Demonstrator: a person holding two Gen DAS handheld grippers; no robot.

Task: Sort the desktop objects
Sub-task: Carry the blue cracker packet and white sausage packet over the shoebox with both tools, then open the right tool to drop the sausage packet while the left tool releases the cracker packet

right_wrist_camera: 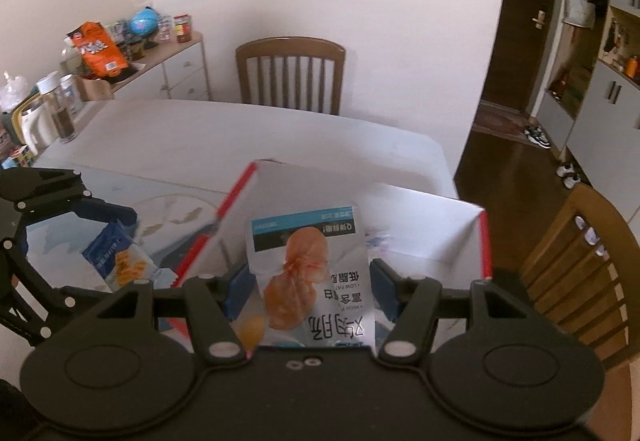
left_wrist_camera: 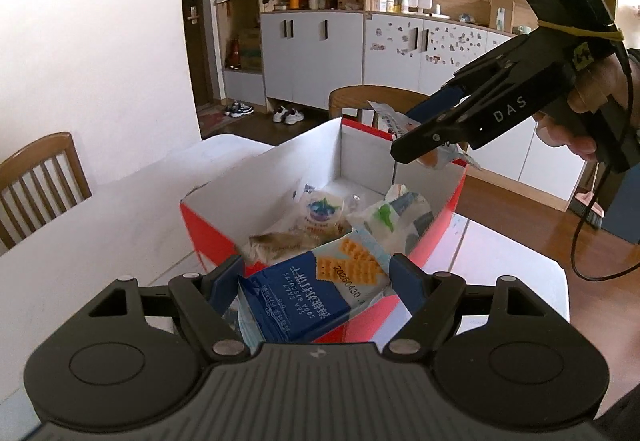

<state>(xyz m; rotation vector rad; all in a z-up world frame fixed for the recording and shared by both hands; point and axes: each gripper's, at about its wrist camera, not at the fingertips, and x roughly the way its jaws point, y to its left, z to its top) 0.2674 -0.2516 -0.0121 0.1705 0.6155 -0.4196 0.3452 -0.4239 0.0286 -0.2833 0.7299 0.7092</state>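
Left view only: the inside of the box [left_wrist_camera: 360, 157], with a round wrapped snack with a blue print [left_wrist_camera: 322, 211], a green-and-white packet [left_wrist_camera: 394, 215] and a brown wrapped snack [left_wrist_camera: 276, 243] lying on its floor; also the whole right gripper [left_wrist_camera: 420, 139] from the side, with the person's hand [left_wrist_camera: 576, 113] on its handle.
Right view only: the printed face of the white pouch [right_wrist_camera: 312, 277], showing an orange-brown meat picture; the left gripper [right_wrist_camera: 116, 237] at the left edge; a side cabinet [right_wrist_camera: 176, 69] crowded with jars and an orange bag.
Left gripper: [left_wrist_camera: 312, 277] points forward and down at the near wall of the box, its fingers pressed on both sides of a blue cracker packet [left_wrist_camera: 308, 301], which hangs over the near rim.
Right gripper: [right_wrist_camera: 308, 285] slants down from the upper right, above the far right corner of the box; its fingers grip the white pouch, which sits above the rim.
Box: red outside, white inside, open top, standing on the white table [left_wrist_camera: 120, 225].
Surroundings: a wooden chair [right_wrist_camera: 290, 75] at the table's far side in the right view; wall cabinets and shelves [left_wrist_camera: 400, 1] behind the box in the left view.
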